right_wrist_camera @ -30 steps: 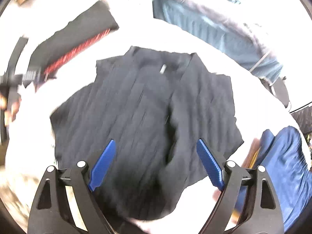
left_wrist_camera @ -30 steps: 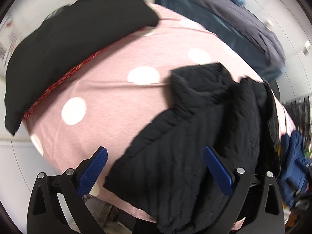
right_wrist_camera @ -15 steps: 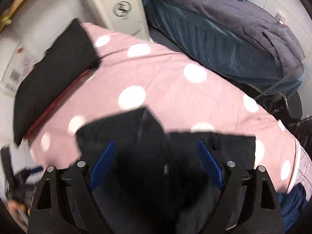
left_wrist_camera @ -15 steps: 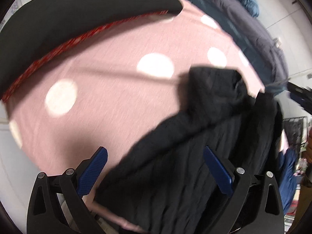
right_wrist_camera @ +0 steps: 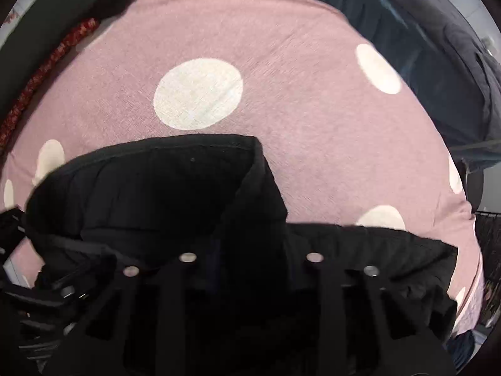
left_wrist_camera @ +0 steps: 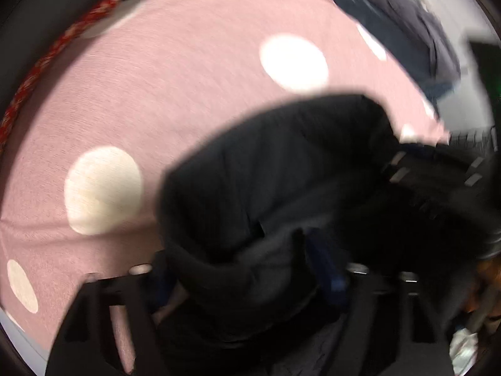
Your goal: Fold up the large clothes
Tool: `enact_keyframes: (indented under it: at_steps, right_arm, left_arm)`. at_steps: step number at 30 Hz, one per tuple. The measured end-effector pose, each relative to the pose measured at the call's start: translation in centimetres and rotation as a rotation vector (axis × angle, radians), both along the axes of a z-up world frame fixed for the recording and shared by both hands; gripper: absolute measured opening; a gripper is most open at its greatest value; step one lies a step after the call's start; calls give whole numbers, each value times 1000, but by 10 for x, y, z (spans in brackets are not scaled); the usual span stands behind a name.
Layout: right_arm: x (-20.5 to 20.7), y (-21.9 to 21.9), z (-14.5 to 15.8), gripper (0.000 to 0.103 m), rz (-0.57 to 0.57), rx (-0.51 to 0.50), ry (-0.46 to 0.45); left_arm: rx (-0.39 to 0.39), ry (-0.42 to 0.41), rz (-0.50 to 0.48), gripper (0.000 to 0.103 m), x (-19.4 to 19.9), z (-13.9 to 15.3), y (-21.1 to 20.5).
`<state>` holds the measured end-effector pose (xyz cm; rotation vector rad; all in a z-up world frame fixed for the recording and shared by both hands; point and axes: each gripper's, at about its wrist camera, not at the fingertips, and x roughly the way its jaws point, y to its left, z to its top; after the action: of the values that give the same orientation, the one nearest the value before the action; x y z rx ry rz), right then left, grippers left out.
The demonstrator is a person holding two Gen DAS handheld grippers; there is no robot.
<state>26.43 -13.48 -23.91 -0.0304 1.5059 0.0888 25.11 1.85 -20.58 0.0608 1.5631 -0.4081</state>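
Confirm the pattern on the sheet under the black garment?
Pink sheet with large white polka dots; it shows best in the right wrist view.

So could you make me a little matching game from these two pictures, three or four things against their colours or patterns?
Things:
1. garment under the grippers
2. bed cover
3. trim along the far-left dark cushion
4. bulky bedding at the far right

Colours:
A. pink with white dots
B. red
C. black
D. dark blue-grey

Pairs: 1-C, 2-A, 3-B, 4-D
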Motion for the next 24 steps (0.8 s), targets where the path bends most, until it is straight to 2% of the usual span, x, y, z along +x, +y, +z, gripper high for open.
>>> enact_keyframes:
  at_steps: [1,3,6,8,13,14,15,18,21,23,24]
  right_arm:
    - [-7,-8,11,17,-37,12,-33]
    - [-19,-20,30,13,-94,59,-80]
    - [-53,-29,72,12,-141,82,-175]
    - [-80,-35,106,11,-162,87,-246]
    - [-148,-74,206,10,-250,122,-434]
    - [-163,-85,230,10,-276,130,-488]
    - [-178,-96,256,10,-299,137,-547]
    - [-222,-117,333,10,-335,143,-743]
    - [-262,-122,392,10,-338,137,-930]
    - [-294,-122,422,10,-335,141,-1037]
    - [-306,-123,431,10,-337,145,-1063]
  left_arm:
    - [3,-11,-5,52,-4,1,-1]
    - [-37,-16,7,32,-10,8,0]
    - [-88,-86,-10,20,-24,46,-1]
    - [-119,-140,-32,17,-36,76,-5]
    - [-288,-332,-90,14,-81,190,-12]
    - [-329,-397,-111,13,-93,222,-17]
    - [-348,-436,-124,13,-99,239,-22]
    - [-439,-663,-184,13,-132,333,-34]
    - [-511,-854,-215,13,-172,407,-36]
    - [-542,-938,-229,12,-194,435,-30]
    - [-552,-961,-232,12,-209,444,-26]
